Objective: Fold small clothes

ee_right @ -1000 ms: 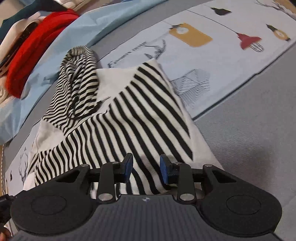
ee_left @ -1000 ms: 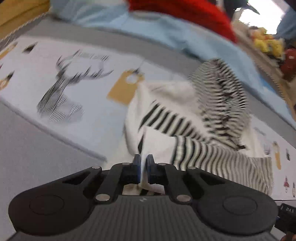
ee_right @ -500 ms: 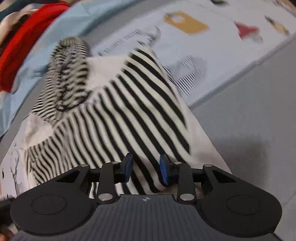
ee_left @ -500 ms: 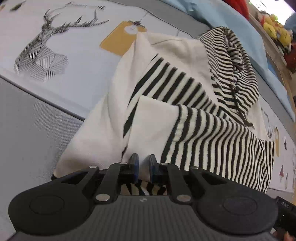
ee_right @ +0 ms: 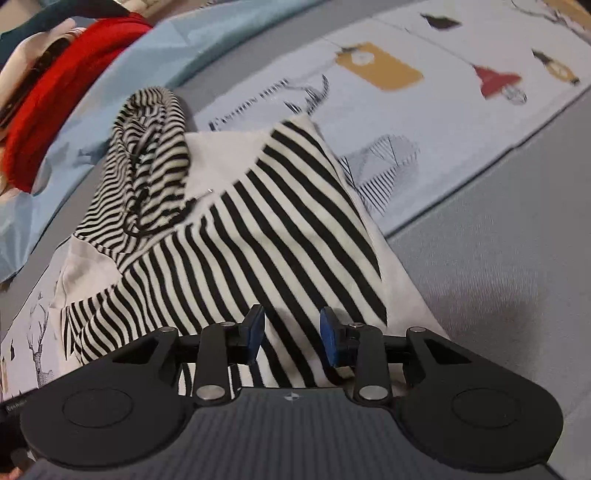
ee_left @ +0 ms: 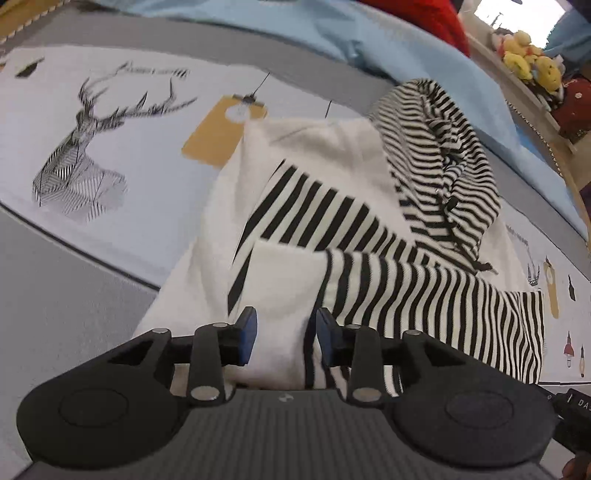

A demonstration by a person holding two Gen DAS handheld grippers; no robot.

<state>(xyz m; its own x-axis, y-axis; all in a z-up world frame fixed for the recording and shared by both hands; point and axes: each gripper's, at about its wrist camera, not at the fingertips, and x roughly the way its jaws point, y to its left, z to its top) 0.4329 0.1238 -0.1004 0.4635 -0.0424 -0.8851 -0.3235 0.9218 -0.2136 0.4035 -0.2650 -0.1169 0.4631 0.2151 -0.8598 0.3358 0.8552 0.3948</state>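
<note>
A small black-and-white striped hooded top [ee_left: 369,236] lies partly folded on a printed mat [ee_left: 122,155]; its striped hood [ee_left: 443,158] points away from me. It also shows in the right wrist view [ee_right: 236,236], with the hood [ee_right: 147,155] at upper left. My left gripper [ee_left: 283,334] is open, its jaws apart over the near cream fold, holding nothing. My right gripper [ee_right: 291,332] is open over the near striped edge, holding nothing.
The mat lies on a grey surface [ee_right: 498,258]. A light blue cloth [ee_left: 295,33] and a red garment [ee_right: 62,85] lie beyond the mat. Soft toys [ee_left: 528,59] sit on a ledge at far right.
My left gripper, shut on the garment's near edge before, has opened and let it go. My right gripper stayed open. The garment lies flatter.
</note>
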